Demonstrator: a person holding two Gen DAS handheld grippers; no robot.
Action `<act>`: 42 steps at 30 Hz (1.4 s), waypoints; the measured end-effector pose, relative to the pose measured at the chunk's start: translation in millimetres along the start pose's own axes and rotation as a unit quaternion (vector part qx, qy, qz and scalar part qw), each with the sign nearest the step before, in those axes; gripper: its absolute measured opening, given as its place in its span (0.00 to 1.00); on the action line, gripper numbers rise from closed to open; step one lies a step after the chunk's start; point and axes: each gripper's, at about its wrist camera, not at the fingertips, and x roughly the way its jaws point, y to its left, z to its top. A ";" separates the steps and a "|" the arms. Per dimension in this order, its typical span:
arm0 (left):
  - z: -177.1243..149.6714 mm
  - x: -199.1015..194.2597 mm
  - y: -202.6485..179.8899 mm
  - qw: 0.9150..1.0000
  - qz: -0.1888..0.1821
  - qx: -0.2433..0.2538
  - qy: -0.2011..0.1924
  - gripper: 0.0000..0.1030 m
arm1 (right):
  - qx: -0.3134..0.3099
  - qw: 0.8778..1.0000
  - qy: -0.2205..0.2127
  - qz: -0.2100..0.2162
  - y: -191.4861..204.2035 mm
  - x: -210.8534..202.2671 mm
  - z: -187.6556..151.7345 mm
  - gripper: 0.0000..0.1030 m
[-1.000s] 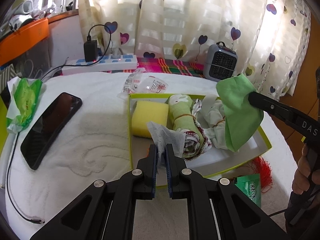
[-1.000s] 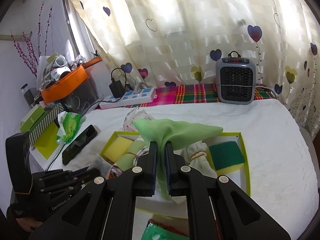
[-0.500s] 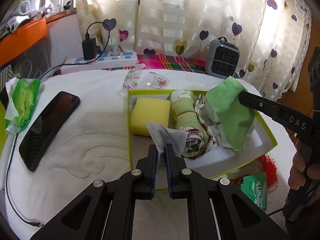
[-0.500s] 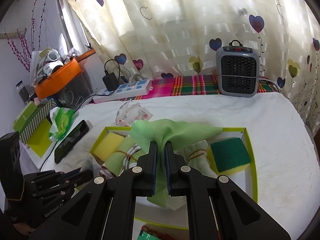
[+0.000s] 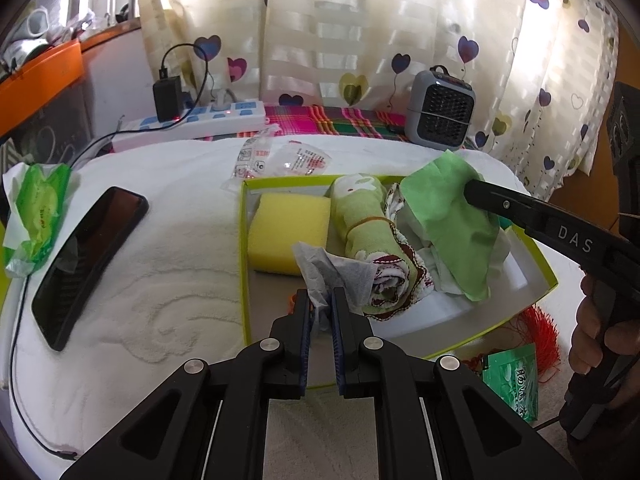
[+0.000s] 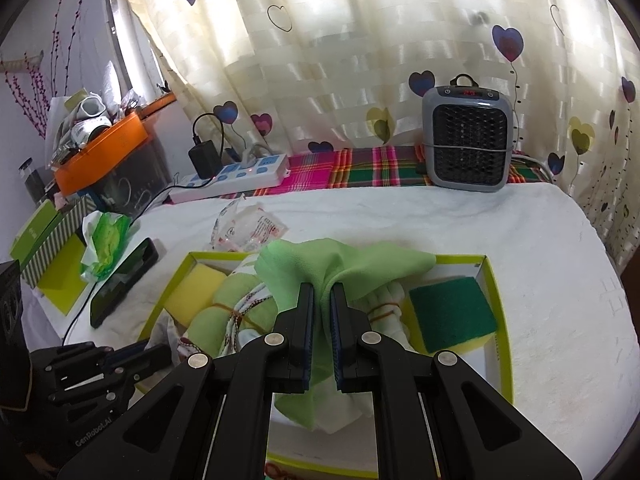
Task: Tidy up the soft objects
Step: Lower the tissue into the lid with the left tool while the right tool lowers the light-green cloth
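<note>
Left tool [image 5: 320,304] clamped on grey cloth [image 5: 332,270], right tool [image 6: 322,300] clamped on green cloth [image 6: 340,264], both over tray [image 5: 244,264].

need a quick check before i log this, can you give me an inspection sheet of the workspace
surface: white towel over the table.
job's things: open box holding yellow sponge, rolled towel, green scourer.
clutter: phone, wipes pack, plastic wrapper, sachet.
grippers: left gripper shut on grey cloth; right gripper shut on green cloth, over the box.
cables: charger in power strip; thin lead by the phone.
surroundings: heart curtain, heater, orange tray.
</note>
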 end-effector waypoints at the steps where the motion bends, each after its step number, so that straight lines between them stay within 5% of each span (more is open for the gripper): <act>1: -0.1 0.2 -0.6 1.000 0.000 0.001 0.000 0.08 | 0.000 1.000 0.001 0.001 0.3 0.6 -0.6 0.08; 30: -2.8 9.0 -2.5 1.000 0.003 0.002 0.015 0.16 | 0.010 1.000 0.026 0.012 -5.1 18.5 -8.2 0.09; 34: -2.9 9.3 -2.1 1.000 0.007 0.001 0.016 0.24 | 0.007 1.000 0.026 0.007 -5.1 19.6 -8.7 0.15; 42: -2.0 9.7 -0.5 1.000 0.008 0.000 0.016 0.25 | 0.014 1.000 0.026 -0.003 -9.3 20.2 -10.9 0.31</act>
